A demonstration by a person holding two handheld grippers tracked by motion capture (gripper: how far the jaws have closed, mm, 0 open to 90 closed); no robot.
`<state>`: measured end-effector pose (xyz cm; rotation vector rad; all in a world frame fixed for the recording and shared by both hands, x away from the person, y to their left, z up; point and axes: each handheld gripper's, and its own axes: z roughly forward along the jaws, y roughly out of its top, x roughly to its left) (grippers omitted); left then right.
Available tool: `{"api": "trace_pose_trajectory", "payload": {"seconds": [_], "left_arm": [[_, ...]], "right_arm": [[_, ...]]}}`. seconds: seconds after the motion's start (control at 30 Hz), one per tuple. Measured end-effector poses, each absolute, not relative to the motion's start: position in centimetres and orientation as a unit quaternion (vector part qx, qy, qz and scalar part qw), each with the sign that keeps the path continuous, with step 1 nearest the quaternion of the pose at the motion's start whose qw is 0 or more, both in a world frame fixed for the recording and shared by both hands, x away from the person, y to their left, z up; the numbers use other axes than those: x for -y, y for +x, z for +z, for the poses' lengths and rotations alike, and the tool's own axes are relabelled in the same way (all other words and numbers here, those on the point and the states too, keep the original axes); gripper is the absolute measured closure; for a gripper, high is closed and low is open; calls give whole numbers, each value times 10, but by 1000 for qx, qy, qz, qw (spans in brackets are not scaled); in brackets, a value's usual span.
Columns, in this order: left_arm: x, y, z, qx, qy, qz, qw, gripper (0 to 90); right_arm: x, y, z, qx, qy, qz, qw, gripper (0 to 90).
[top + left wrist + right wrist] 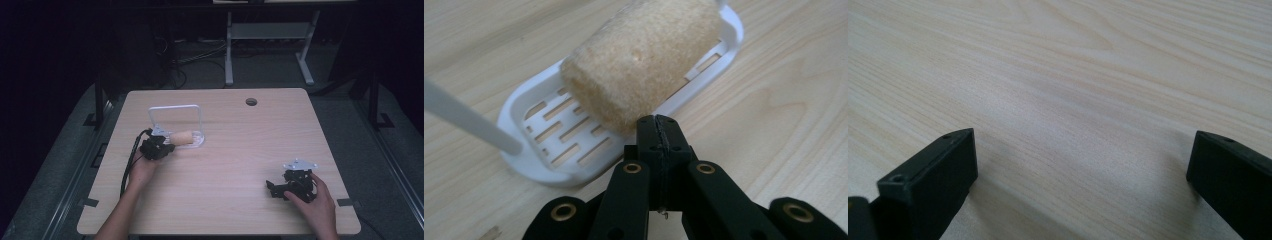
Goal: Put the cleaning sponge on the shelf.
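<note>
- the tan, rough-surfaced cylinder [644, 60], like a sponge roll or a bread-like piece, lies on its side on the white slotted tray [549, 145], in the left half of the table and toward its far side.
- in the left gripper view the cylinder runs lengthwise over the tray's slots, its near rounded end toward the camera and its far end reaching the tray's far rim.
- the tray is a flat oval dish with rows of narrow slots; a white wire frame [175, 107] rises from it as a tall rectangular loop, and one bar of that frame crosses the left of the left gripper view.
- the left gripper [658, 125] has its jaws pressed together with nothing between them; the joined tips sit right at the cylinder's near lower edge, just over the tray's near rim. whether they actually touch the cylinder i cannot tell.
- in the high view the left gripper [157, 146] lies just left of the tray, a hand behind it and its cable trailing back along the forearm.
- the right gripper [292, 185] is well apart, near the table's front right, resting low on the wood in the person's hand.
- in the right gripper view its jaws are spread wide, with bare tabletop between them.
- the light wooden table [240, 150] has a round hole [251, 102] near its far edge.
</note>
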<state>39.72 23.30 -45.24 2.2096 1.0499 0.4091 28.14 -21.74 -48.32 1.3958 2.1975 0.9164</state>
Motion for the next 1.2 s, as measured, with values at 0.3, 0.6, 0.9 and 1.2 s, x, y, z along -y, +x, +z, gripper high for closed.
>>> {"api": "trace_pose_trajectory", "payload": {"seconds": [0.3,0.6,0.9,1.2], "left_arm": [[-243,400,-453,-410,838,167,320,899],[-245,395,-452,-411,837,157,325,898],[-252,385,-444,-416,831,146,339,868],[-256,369,-438,-414,832,144,340,601]], "right_arm": [[217,281,-483,-782,497,326,190,0],[217,281,-483,-782,496,326,190,0],[217,281,-483,-782,496,326,190,0],[217,281,-483,-782,496,326,190,0]]}}
